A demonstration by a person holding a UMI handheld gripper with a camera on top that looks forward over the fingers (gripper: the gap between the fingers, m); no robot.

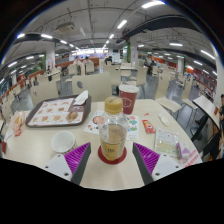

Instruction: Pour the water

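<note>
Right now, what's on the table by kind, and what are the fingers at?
Bottle: 1, between the open fingers, on a red coaster
Red cup: 1
Tray: 1
Small white bowl: 1
Coaster: 1
Total: 5

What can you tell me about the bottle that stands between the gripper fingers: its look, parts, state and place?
The bottle looks like clear plastic with a tan cap and holds amber liquid. It stands upright on a round red coaster on the pale table, between the gripper fingers. The fingers are open, with a gap at either side. A red cup stands beyond it.
</note>
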